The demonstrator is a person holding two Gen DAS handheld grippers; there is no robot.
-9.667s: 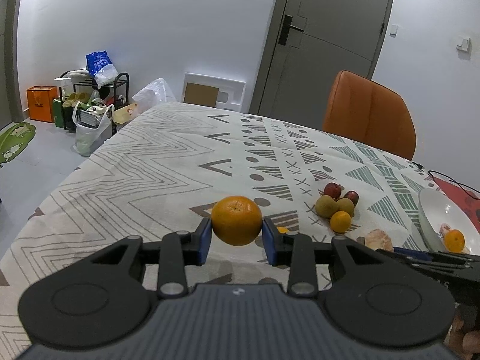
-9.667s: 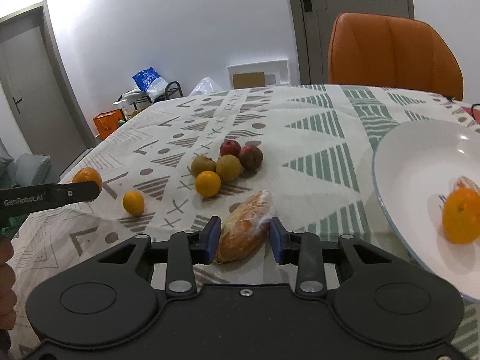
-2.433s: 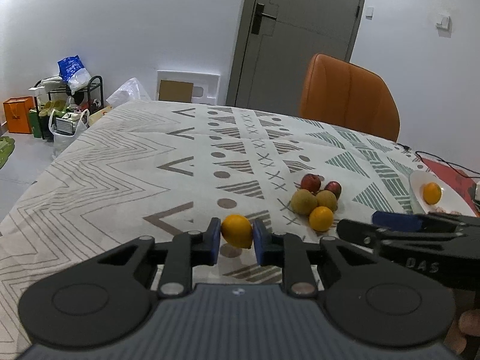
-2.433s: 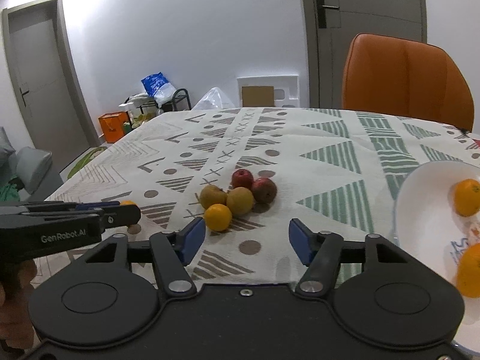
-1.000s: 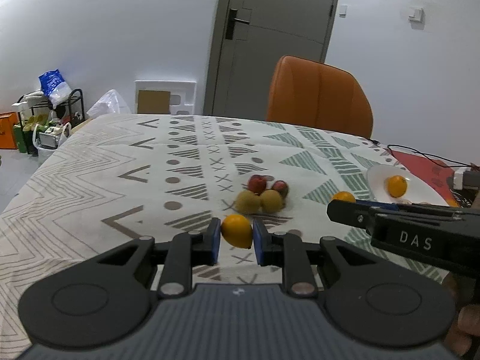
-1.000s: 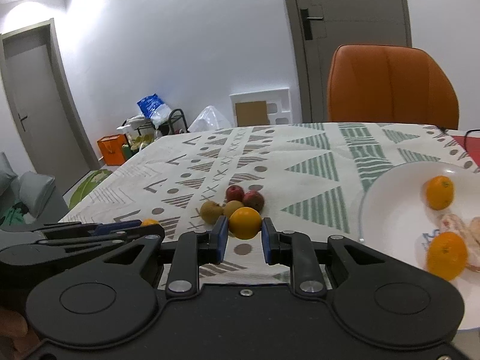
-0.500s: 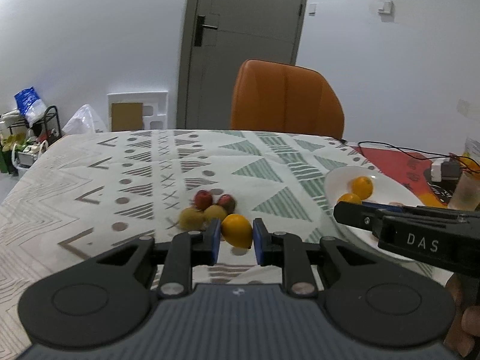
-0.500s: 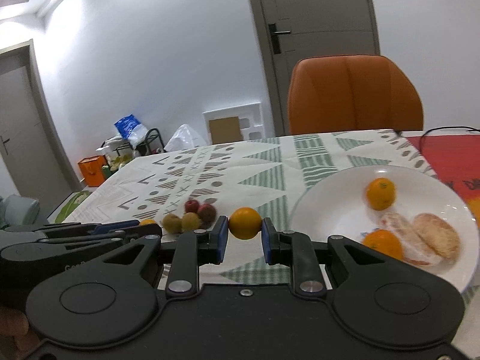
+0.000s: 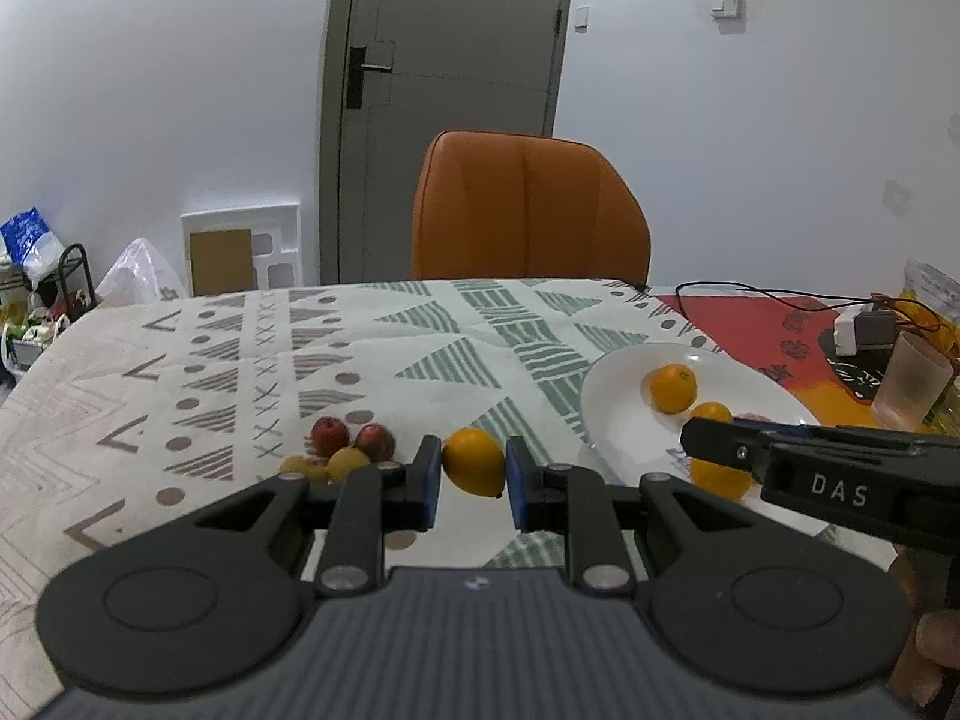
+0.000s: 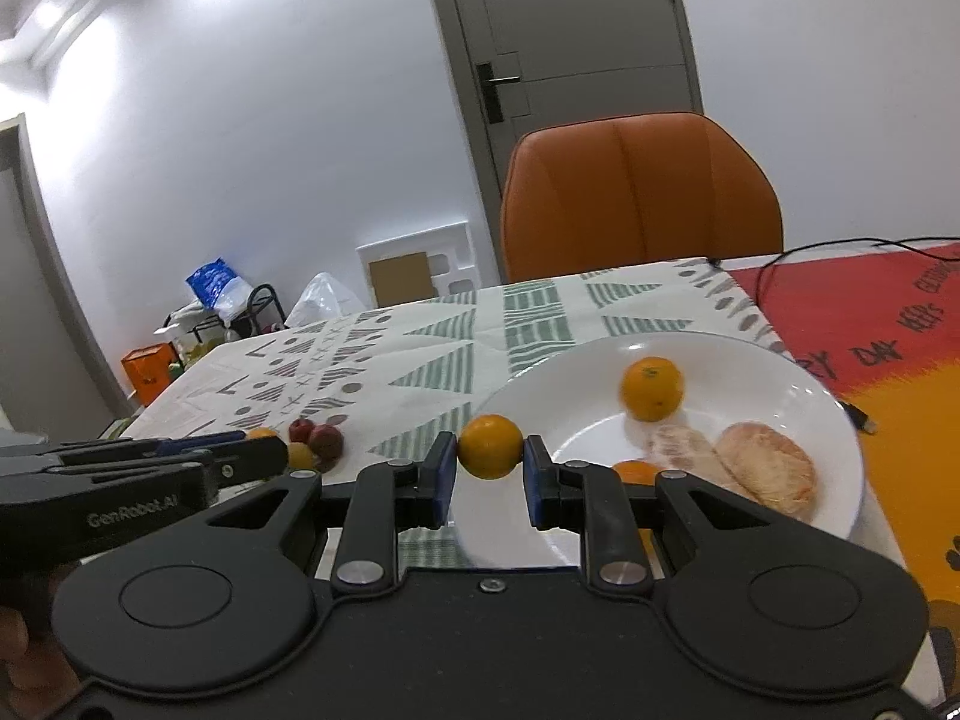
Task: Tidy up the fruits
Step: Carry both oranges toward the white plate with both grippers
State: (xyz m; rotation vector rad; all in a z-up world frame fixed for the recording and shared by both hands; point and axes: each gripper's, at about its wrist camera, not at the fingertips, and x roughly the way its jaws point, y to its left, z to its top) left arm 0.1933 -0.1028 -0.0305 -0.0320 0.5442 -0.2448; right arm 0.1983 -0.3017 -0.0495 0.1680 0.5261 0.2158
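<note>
Two hand-held claws hover side by side over a bench [image 9: 420,324] draped in a patterned cloth, each one clenched on a small orange fruit. The left claw [image 9: 474,471] grips a slightly oval orange [image 9: 474,462] between its blue pads, above the cloth just left of a white plate [image 10: 750,360]. The right claw [image 10: 489,465] pinches a rounder orange [image 10: 491,446] right at the plate's near-left rim. A second ago both claws hung over the middle of the cloth, beside a little heap of fruit; they have since swung right, and the plate now fills much of the right claw's view. That suggests both oranges are about to be set down on the plate, the right one first. Already on the plate lie a whole orange [image 10: 652,389] at the far side, two peeled pale segments of citrus [image 10: 738,468] at the right, and another orange [image 10: 637,471] partly hidden behind the right claw. Left behind on the cloth, well to the left, sit two dark red fruits [image 9: 351,437] and two yellowish-brown ones [image 9: 327,464], still to be sorted. An orange chair [image 9: 531,210] stands at the far side of the bench, and a cloudy plastic cup [image 9: 912,383] sits at the far right.
</note>
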